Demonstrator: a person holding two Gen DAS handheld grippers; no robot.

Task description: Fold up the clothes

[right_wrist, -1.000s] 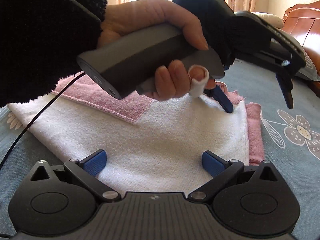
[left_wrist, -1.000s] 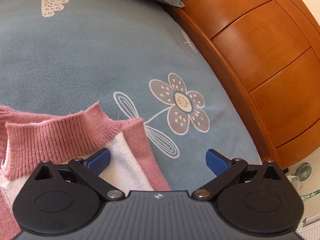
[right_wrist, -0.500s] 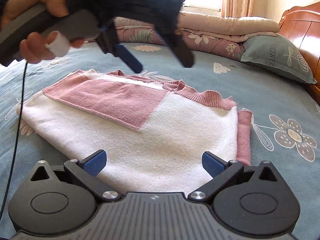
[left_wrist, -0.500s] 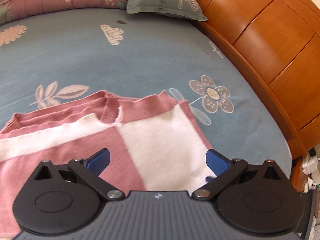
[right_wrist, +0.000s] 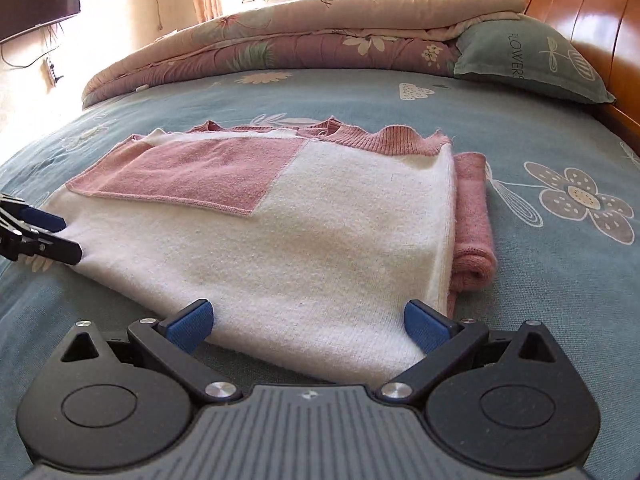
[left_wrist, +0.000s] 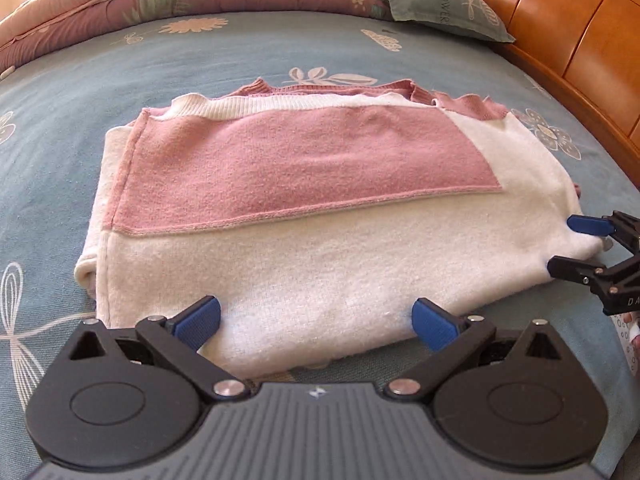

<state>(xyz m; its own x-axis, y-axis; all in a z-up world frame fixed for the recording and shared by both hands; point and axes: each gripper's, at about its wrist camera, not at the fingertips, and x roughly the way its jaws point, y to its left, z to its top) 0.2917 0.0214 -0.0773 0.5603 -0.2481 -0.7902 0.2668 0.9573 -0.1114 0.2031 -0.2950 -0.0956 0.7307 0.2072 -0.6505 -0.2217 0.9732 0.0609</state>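
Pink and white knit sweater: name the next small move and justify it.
Probably ease both forward and shut on the near hem: the left hand-held gripper and right hand-held gripper are open astride the near edge of the pink and white knit sweater, folded flat.

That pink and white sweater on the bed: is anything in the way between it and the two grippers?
Nothing visible. The open left gripper and open right gripper both sit at the near edge of the folded sweater.
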